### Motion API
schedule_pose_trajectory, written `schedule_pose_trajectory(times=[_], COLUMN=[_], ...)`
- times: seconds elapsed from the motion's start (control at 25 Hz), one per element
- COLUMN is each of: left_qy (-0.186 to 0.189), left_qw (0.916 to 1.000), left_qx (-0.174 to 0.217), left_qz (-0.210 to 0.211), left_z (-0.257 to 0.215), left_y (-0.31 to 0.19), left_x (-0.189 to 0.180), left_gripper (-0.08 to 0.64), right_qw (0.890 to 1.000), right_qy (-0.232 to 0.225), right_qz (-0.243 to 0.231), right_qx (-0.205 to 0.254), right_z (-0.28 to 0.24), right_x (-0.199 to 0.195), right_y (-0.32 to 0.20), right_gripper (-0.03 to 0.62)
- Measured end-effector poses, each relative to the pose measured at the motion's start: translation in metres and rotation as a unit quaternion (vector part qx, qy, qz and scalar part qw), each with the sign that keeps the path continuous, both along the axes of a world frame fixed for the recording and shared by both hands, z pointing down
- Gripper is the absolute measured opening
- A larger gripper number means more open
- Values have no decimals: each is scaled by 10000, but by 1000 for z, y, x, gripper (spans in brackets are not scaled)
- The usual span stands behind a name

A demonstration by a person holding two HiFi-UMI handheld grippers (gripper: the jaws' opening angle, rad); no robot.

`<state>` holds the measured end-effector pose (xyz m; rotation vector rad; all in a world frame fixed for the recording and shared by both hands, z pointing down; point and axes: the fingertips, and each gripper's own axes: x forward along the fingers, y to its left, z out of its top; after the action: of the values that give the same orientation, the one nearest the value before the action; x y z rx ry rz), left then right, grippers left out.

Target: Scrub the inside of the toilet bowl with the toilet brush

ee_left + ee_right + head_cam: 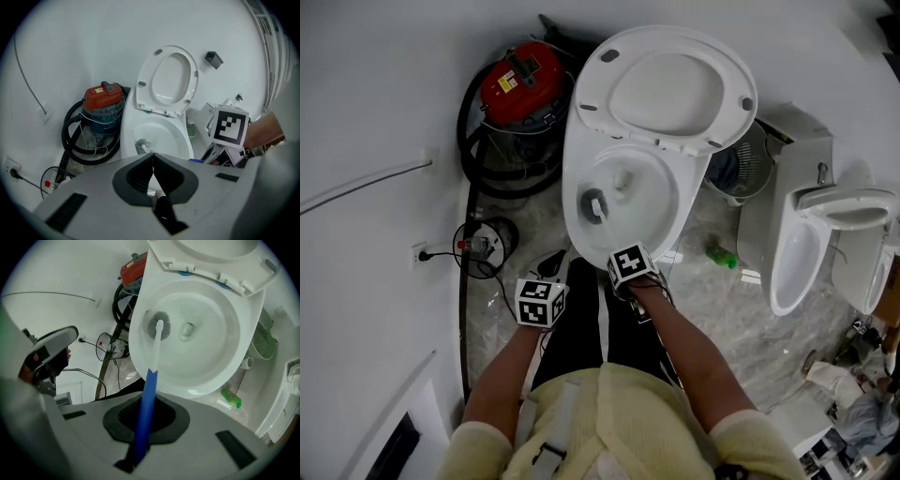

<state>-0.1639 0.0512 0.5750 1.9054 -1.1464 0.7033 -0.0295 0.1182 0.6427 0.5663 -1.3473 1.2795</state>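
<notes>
In the head view the seat and lid (675, 89) stand raised, so the toilet bowl (670, 220) is open for scrubbing. The toilet brush (595, 204) has its head low on the bowl's left inner wall. The right claw (623, 267) reaches over the front rim, while the left claw (541, 302) hangs back, well clear of the work.

The left gripper view shows its jaws pressed together on nothing, idle.

In the right gripper view the jaws are clenched on the brush's blue handle, which angles down so that the bristles probably press the porcelain.
</notes>
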Motion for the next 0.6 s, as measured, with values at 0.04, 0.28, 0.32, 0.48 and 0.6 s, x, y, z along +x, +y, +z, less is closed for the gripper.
schedule_pose_trajectory(times=[0.04, 0.28, 0.32, 0.48, 0.6], left_qy=[-3, 2, 8, 39, 23], left_qw=[10000, 9999, 9998, 9997, 9995], left_qx=[-1, 52, 61, 91, 84], left_qz=[23, 144, 163, 232, 306], left_z=[0, -3, -3, -5, -5], left_y=[-3, -23, -27, -36, -40], left_x=[1, 5, 6, 9, 13], left_gripper=[12, 12, 12, 12, 12], right_qw=[10000, 9996, 9995, 9987, 9978], right_qy=[-7, -88, -100, -131, -149], right_qz=[23, 232, 288, 479, 615], right_qx=[16, 104, 112, 151, 171], right_z=[0, 2, 2, 3, 3], right_x=[-1, -7, -8, -10, -9], right_y=[-4, -28, -33, -50, -62], right_gripper=[20, 20, 20, 20, 20])
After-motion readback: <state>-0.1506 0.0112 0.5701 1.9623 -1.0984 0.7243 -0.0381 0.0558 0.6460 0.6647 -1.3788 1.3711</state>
